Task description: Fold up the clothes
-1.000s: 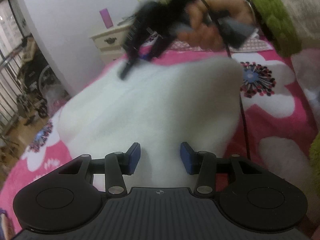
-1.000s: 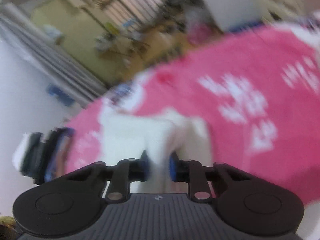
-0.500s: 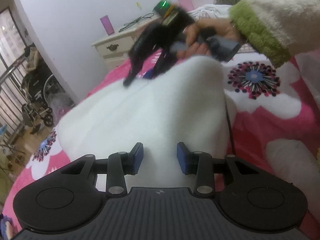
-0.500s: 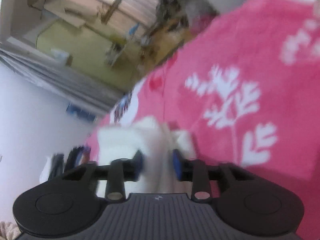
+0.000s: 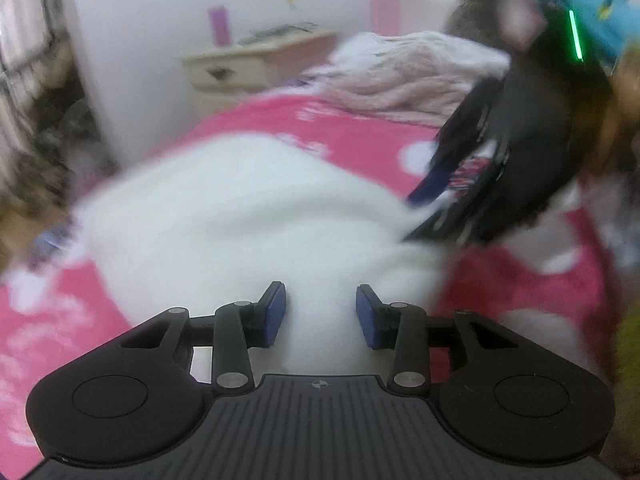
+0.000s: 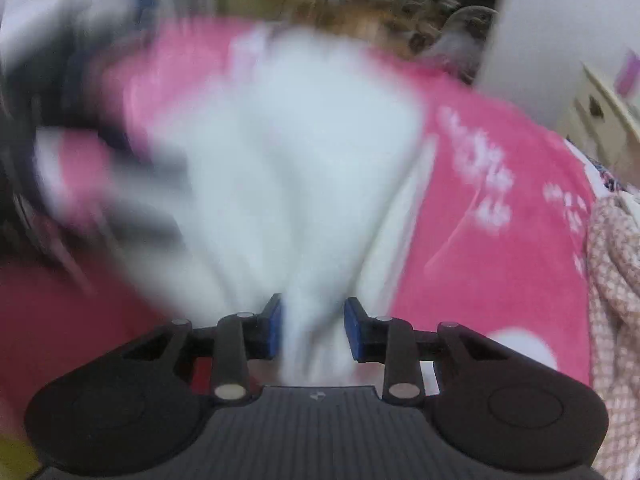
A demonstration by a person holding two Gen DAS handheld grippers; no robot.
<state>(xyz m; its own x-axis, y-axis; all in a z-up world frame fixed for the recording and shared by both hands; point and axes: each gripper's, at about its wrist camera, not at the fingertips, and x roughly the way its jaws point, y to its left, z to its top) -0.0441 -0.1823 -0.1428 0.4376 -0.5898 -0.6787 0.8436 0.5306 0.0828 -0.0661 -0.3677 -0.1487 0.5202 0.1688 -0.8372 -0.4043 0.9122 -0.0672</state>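
Note:
A white fluffy garment (image 5: 240, 208) lies spread on a pink flowered bedspread (image 5: 360, 136). My left gripper (image 5: 320, 316) has the garment's near edge between its blue pads, and its jaws are opening slightly. In the left wrist view my right gripper (image 5: 424, 212), blurred and black, reaches down onto the garment's right edge. In the right wrist view the garment (image 6: 312, 140) bunches into pleats that run into my right gripper (image 6: 313, 328), whose jaws are closing on the cloth. Both views are smeared by motion.
A cream nightstand (image 5: 256, 64) with a purple bottle (image 5: 219, 26) stands by the white wall. A crumpled pale blanket (image 5: 408, 72) lies at the bed's far side. Checked fabric (image 6: 612, 280) sits at the right edge. Beyond the bed is cluttered floor.
My right gripper swung from the garment's far end to its right edge and rolled. It let the cloth loose, then took a new bunch. My left gripper stayed holding the near edge.

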